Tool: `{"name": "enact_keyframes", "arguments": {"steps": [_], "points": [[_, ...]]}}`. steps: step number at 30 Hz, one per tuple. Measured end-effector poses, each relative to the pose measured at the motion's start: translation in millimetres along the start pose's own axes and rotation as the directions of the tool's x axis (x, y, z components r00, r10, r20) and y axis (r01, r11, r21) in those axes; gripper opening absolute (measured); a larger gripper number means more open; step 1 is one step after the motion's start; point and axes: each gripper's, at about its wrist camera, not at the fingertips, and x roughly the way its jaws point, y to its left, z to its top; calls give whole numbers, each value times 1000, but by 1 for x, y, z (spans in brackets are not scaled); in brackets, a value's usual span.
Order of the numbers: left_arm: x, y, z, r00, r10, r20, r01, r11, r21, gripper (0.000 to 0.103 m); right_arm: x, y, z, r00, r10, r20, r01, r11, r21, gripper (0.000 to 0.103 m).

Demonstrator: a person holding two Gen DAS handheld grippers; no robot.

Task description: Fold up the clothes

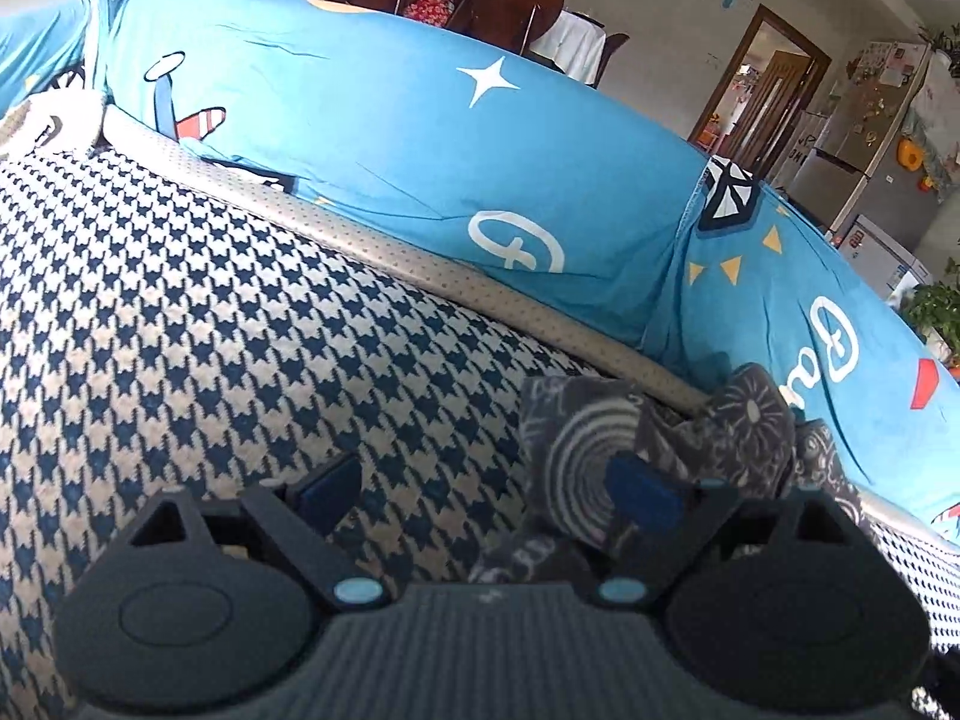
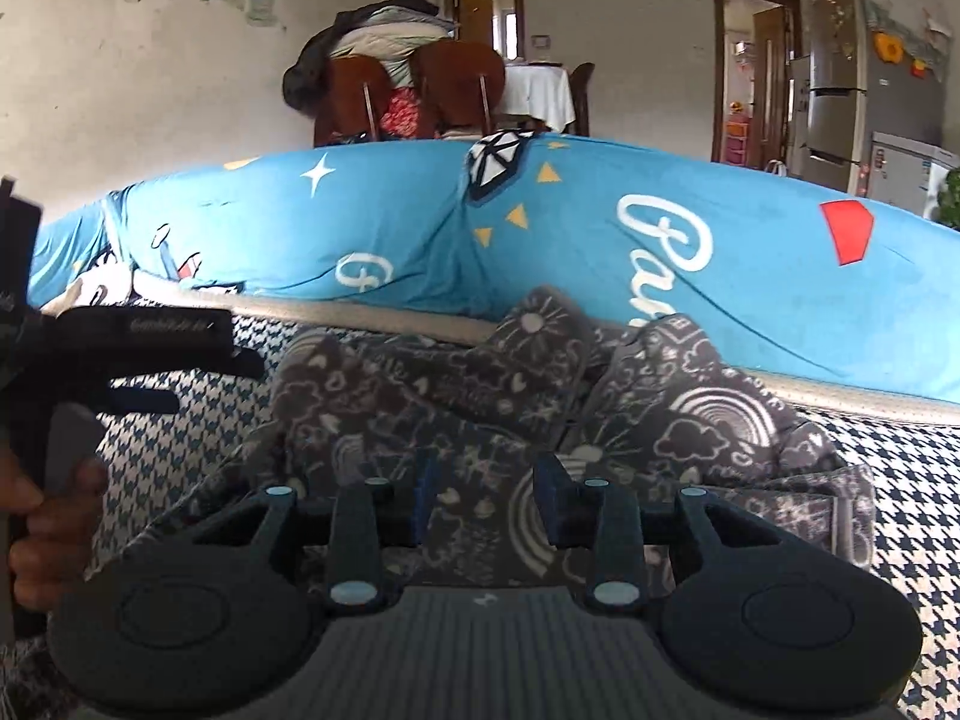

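the grey patterned garment (image 2: 510, 396) lies rumpled against the houndstooth sofa seat's (image 1: 180, 300) back edge, both left gripper (image 1: 489, 489) and right gripper (image 2: 483, 495) spread empty, seemingly poised to grab it.

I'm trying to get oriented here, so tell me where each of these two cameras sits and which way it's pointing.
Left wrist: rides on the left gripper, facing along its open fingers over the houndstooth seat toward the blue backrest cover; only the edge of the grey patterned garment shows.
Right wrist: rides on the right gripper, fingers open, facing straight over the crumpled garment; the left gripper and the hand holding it show at the left edge.
Shared: garment, seat, blue cover, brown chairs, fridge.
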Motion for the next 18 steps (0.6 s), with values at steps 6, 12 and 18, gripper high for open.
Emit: {"name": "enact_keyframes", "arguments": {"steps": [6,12,18], "points": [[31,-3,12,993,-98,-70,97,995,-20,96,-1,17,-7,993,119,-21,-120,991,-62,35],[67,-4,23,980,-120,-156,115,992,-46,96,1,32,-13,978,205,-45,-209,971,-117,35],[82,-7,30,970,-165,-179,159,986,-48,55,14,34,-19,975,205,-89,-215,968,-127,35]]}}
